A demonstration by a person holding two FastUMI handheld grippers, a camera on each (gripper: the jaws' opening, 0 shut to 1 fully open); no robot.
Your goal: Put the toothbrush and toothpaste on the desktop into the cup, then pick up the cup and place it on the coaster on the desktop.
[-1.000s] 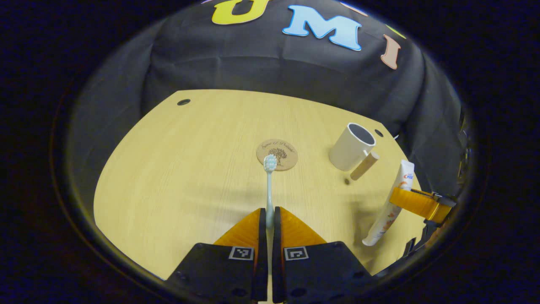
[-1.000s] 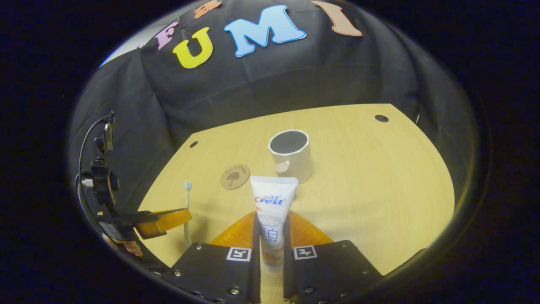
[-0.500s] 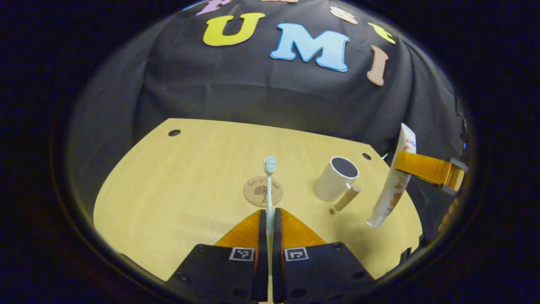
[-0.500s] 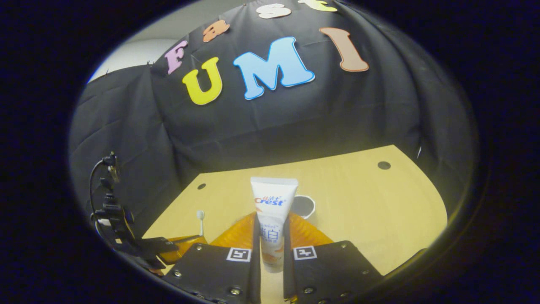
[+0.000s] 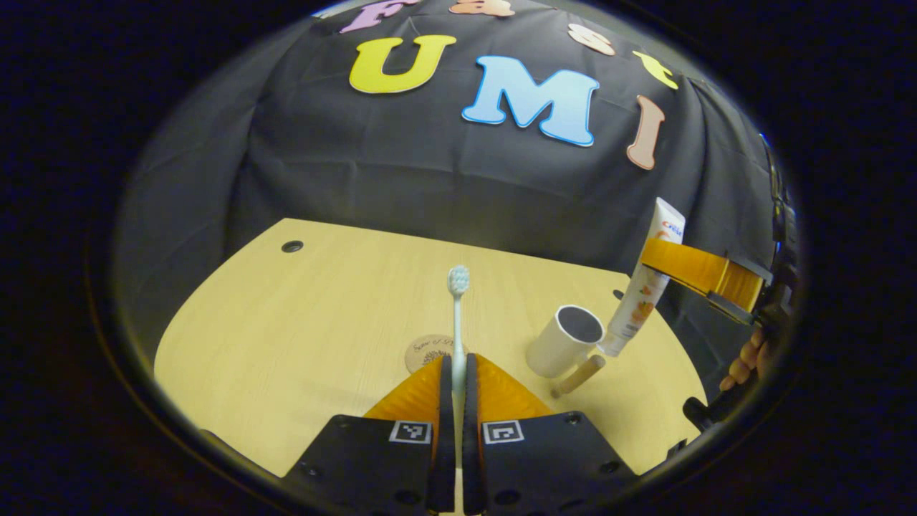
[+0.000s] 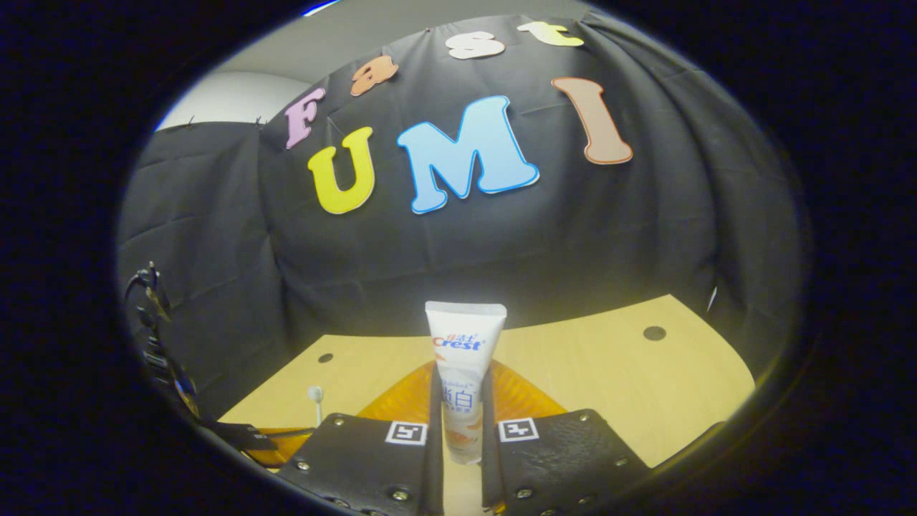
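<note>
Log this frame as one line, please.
left gripper: holds toothbrush | right gripper: holds toothpaste beside cup | coaster: bare

Left gripper and right gripper are both raised, each clamped on a held item

A white toothbrush is held upright, bristles up. A white toothpaste is held tilted, cap down, above an empty white cup beside a round coaster.
</note>
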